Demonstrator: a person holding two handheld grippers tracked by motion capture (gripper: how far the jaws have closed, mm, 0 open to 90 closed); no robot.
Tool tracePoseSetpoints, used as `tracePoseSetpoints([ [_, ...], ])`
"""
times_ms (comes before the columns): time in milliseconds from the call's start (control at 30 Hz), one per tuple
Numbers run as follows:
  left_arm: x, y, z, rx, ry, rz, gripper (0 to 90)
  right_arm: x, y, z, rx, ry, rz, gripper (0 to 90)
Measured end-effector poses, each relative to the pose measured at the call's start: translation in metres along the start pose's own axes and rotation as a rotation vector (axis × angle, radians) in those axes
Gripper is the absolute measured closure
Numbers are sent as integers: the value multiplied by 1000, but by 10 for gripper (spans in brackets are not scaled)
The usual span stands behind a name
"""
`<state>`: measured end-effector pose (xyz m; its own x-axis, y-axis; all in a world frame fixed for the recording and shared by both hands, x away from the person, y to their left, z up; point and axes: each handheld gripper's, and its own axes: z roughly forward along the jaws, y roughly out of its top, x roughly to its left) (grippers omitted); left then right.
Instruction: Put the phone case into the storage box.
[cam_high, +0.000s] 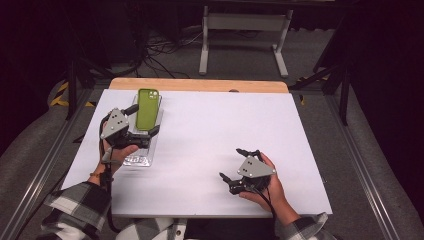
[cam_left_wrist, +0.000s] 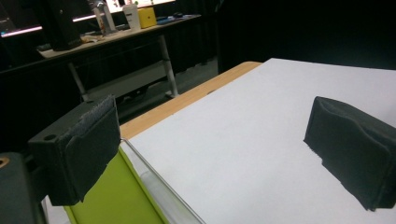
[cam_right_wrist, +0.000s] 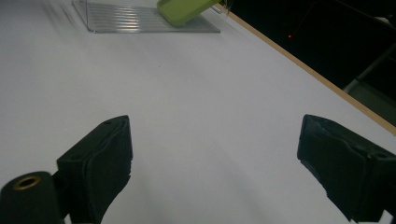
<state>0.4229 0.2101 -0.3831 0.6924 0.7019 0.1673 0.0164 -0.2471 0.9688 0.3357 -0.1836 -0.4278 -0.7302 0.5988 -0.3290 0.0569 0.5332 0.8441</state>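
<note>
Green phone in its matte case leans on a clear ribbed stand, upper left; my left claw straddles it, jaws apart, ready to close. My right claw rests spread wide on the white table.

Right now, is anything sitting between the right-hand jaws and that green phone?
Nothing visible: bare white table lies between the right gripper and the green phone, which leans on a clear stand.

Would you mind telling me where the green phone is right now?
In the high view the green phone leans on a clear plastic stand at the table's far left, between the open jaws of the left gripper.
</note>
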Motion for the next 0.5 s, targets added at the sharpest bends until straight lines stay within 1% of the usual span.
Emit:
tracePoseSetpoints([
  [267,-8,1,-2,-8,-14,12,43,-2,0,-3,-12,-13,7,111],
  [333,-9,2,-2,-1,-19,14,42,-3,0,-3,-12,-14,4,111],
  [433,-11,1,-4,-11,-15,17,43,-4,0,-4,-14,-16,7,111],
  [467,-12,1,-4,-15,-19,11,43,-4,0,-4,-15,-17,9,111],
  [500,-13,1,-4,-10,-21,17,43,-5,0,-5,-15,-19,10,111],
])
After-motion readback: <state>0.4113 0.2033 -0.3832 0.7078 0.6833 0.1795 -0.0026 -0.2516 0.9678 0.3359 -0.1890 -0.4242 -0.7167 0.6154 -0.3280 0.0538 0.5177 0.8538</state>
